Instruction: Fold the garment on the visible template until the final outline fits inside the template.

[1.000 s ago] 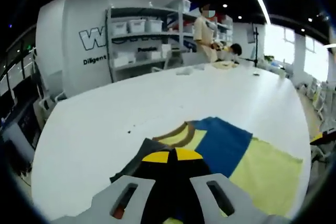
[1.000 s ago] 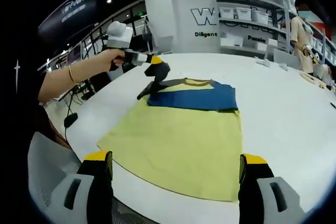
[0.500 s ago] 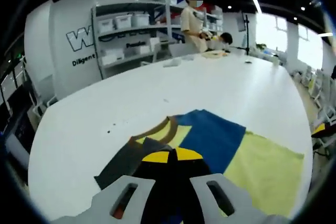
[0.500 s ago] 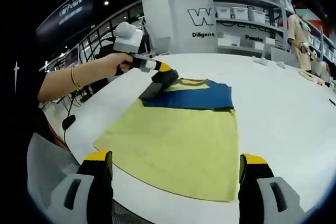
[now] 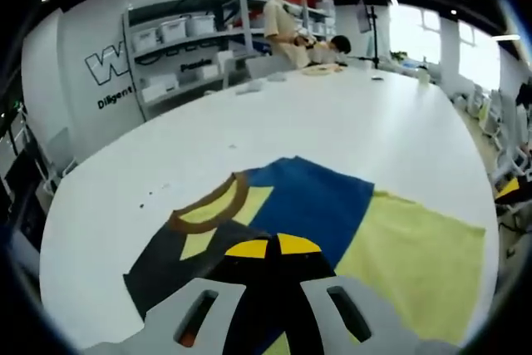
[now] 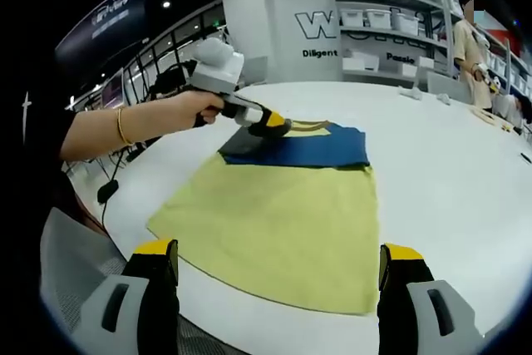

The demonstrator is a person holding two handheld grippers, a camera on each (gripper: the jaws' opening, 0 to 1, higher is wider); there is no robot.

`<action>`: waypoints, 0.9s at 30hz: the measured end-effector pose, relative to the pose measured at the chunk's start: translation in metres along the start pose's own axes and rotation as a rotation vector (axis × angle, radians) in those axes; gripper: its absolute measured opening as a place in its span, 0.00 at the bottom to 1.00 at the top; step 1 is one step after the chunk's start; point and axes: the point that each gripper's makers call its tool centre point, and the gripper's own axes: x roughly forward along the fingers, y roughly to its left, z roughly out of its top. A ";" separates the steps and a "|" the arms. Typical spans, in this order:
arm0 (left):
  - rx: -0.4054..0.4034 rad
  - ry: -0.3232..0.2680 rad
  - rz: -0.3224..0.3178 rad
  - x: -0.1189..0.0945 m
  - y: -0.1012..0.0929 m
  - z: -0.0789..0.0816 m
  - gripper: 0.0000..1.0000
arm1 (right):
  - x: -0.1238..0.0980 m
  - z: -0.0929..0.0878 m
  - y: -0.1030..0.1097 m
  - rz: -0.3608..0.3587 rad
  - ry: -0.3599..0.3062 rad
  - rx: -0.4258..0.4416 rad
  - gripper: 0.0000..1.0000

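Left gripper view: the left tongs [image 5: 272, 246] are pressed together, pinching the dark sleeve [image 5: 162, 259] of the garment [image 5: 416, 247], folded in over its blue chest. The garment lies flat on the white table [image 5: 332, 126]. Right gripper view: the right tongs [image 6: 270, 276] spread wide, holding nothing, above the yellow hem.

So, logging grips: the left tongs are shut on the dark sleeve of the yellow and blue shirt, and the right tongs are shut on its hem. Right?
Not quite. The right tongs stand open, short of the hem of the shirt, as the right gripper view shows. The left tongs are shut on the dark sleeve.
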 end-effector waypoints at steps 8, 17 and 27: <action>0.012 0.036 -0.011 0.016 -0.012 -0.015 0.00 | 0.001 -0.002 -0.002 -0.007 -0.005 0.000 0.99; 0.107 0.078 -0.033 0.030 -0.026 -0.027 0.01 | 0.004 -0.007 -0.004 0.000 0.006 0.008 0.99; 0.069 0.042 -0.098 0.036 -0.046 -0.029 0.15 | 0.003 -0.003 -0.016 -0.022 -0.001 0.017 0.99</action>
